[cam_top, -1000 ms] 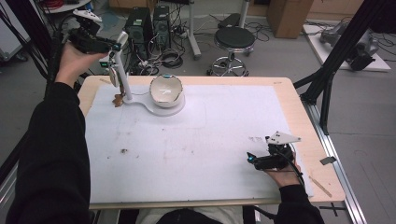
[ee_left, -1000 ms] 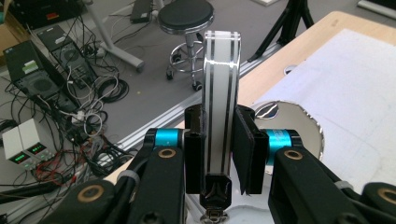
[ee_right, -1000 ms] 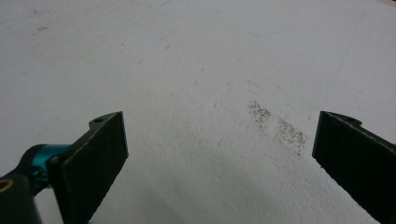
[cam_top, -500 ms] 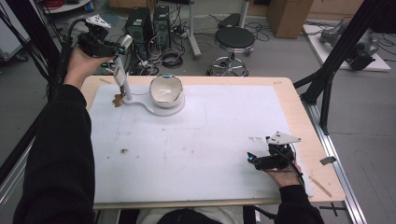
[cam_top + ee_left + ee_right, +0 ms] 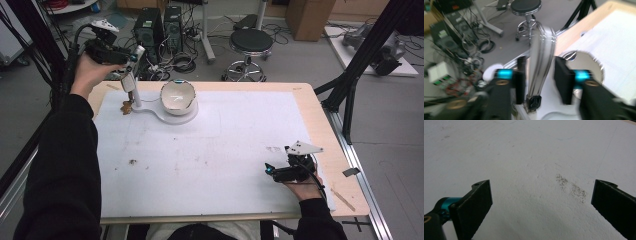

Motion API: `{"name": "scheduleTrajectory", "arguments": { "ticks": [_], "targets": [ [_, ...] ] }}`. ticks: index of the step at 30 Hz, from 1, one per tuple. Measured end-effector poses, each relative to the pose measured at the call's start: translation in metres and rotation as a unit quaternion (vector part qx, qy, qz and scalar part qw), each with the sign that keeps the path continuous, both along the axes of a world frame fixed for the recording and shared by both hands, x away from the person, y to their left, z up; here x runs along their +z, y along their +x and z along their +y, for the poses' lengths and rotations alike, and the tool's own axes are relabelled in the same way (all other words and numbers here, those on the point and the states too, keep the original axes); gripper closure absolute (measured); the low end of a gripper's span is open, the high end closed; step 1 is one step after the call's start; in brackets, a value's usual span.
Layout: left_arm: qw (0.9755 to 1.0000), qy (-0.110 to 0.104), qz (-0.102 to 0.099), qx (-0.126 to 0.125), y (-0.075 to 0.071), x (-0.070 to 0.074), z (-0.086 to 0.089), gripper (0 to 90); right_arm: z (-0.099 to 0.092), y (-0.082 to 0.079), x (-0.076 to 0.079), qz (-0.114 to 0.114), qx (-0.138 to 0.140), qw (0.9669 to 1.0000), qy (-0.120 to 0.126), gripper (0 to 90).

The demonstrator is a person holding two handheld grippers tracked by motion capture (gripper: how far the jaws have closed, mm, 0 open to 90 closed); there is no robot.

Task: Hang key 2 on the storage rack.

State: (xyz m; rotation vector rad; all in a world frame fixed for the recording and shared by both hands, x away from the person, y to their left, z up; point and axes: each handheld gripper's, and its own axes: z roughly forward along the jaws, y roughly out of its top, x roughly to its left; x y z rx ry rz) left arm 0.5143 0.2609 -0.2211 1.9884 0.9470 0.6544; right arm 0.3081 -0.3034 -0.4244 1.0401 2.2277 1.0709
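I have the left gripper (image 5: pixel 131 59) raised at the desk's (image 5: pixel 310 100) far left corner, its fingers (image 5: pixel 520 78) apart on either side of the shiny upright lever (image 5: pixel 541 62), not squeezing it, placed to close on it. The lever stands on a white base (image 5: pixel 150 107) beside the bowl (image 5: pixel 177 96). My right gripper (image 5: pixel 272 172) rests near the front right, fingers (image 5: pixel 475 205) spread wide over bare white mat, out of the way

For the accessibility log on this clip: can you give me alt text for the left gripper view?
Blurred close-up: the left gripper has its two black jaws on either side of a shiny upright metal lever, a gap visible on each side. Behind it are a round bowl on the white table cover and a black stool on the grey floor.
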Motion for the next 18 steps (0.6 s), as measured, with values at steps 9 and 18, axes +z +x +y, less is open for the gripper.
{"name": "scheduleTrajectory", "arguments": {
  "ticks": [9, 18],
  "targets": [
    [0.9989, -0.046, 0.001, 0.013, -0.008, 0.008, 0.010, 31.1, 0.001, 0.000, 0.001, -0.001, 0.000, 1.0000, 0.002, 2.3],
    [0.9980, -0.058, -0.008, 0.021, -0.019, 0.006, 0.012, 13.4, 0.001, 0.000, 0.001, 0.001, 0.001, 1.0000, 0.001, 2.3]
  ]
}}
